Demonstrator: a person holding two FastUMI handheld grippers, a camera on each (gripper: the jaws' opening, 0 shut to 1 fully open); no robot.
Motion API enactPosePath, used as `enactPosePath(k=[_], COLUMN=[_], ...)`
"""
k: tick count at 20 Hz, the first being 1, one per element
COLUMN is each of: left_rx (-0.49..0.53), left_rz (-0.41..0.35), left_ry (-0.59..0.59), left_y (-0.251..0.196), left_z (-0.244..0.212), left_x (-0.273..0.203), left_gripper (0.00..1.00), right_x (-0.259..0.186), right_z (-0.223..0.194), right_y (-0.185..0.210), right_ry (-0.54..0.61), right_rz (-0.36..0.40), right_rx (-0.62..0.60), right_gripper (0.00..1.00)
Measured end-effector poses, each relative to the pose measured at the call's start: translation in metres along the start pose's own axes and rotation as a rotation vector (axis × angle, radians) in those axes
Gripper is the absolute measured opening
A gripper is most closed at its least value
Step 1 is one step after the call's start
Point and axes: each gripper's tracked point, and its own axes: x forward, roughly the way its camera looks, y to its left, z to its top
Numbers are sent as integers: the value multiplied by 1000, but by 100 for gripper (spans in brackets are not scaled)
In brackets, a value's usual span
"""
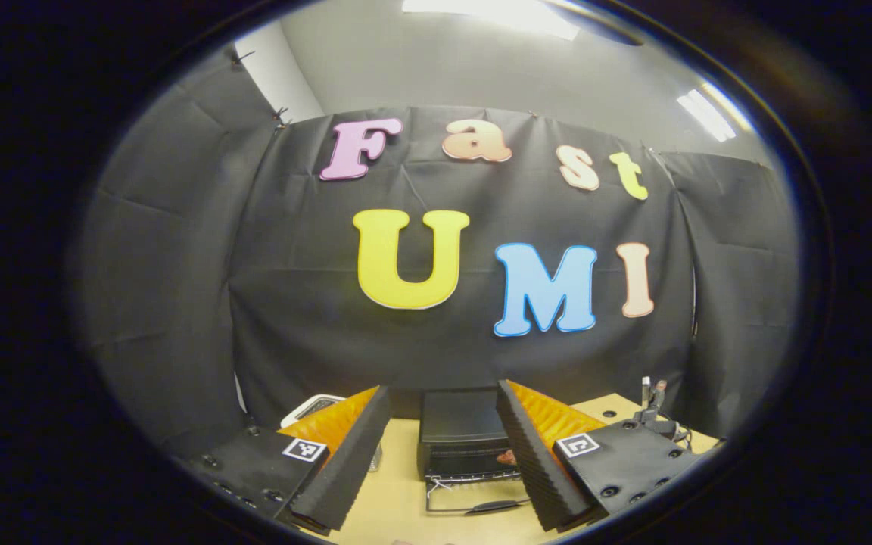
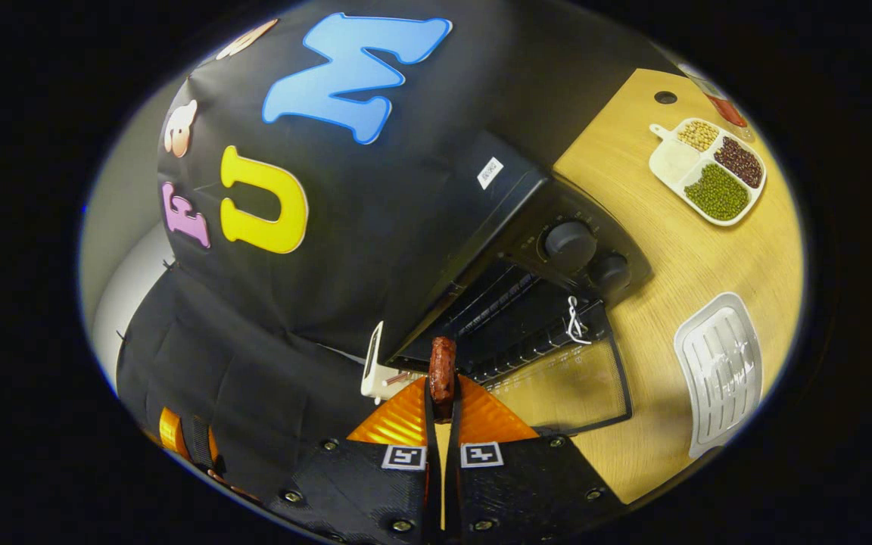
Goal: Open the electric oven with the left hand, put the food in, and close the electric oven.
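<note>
Sausage, dark red and bumpy, is pinched between the right tongs, whose two fingers press together on its lower end. It sticks up just in front of the open mouth of the electric oven. The oven is a black metal box with two round knobs on its front. Its glass door lies folded down flat on the counter, and thin wire bars show inside.

The counter is smooth, pale wood. A white tray with ridges lies on it near the oven door. Near the far edge sits a white dish with compartments, holding green, dark red and tan beans.

In the left gripper view, the left tongs stand wide apart and hold nothing. Their fingers are dark ribbed wedges with orange sides. The oven sits between them, farther off, with its door down.
</note>
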Motion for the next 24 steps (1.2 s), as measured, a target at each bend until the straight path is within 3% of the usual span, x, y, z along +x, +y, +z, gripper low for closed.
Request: enactPosePath(k=[1,3,7,8,9,11,14,18,22,24], left_rx=[-1,-14,-42,-44,-45,-44,-31,-34,-34,-42], left_rz=[8,26,54,60,67,76,81,64,52,41], left_ry=[5,24,52,57,58,54,55,67,58,56], left_y=[5,16,37,43,48,57,63,61,59,54], left_z=[-3,-10,-21,-22,-22,-22,-25,-31,-28,-28], left_x=[0,0,4,5,6,8,12,22,30,32], left_gripper=[90,90,99,95,99,94,99,99,99,95], right_x=[11,32,69,77,83,91,101,113,108,103], right_z=[-1,0,7,12,15,24,32,34,34,34], right_y=[-3,-13,-20,-20,-24,-30,-33,-34,-46,-48], right_ry=[-12,-43,-132,-163,-191,-247,-289,-311,-321,-295], right_rz=[-16,-47,-62,-59,-71,-88,-81,-133,-233,-266], right_rx=[37,99,219,242,262,302,369,359,285,251], right_gripper=[2,2,2,3,2,2,4,7,17,29])
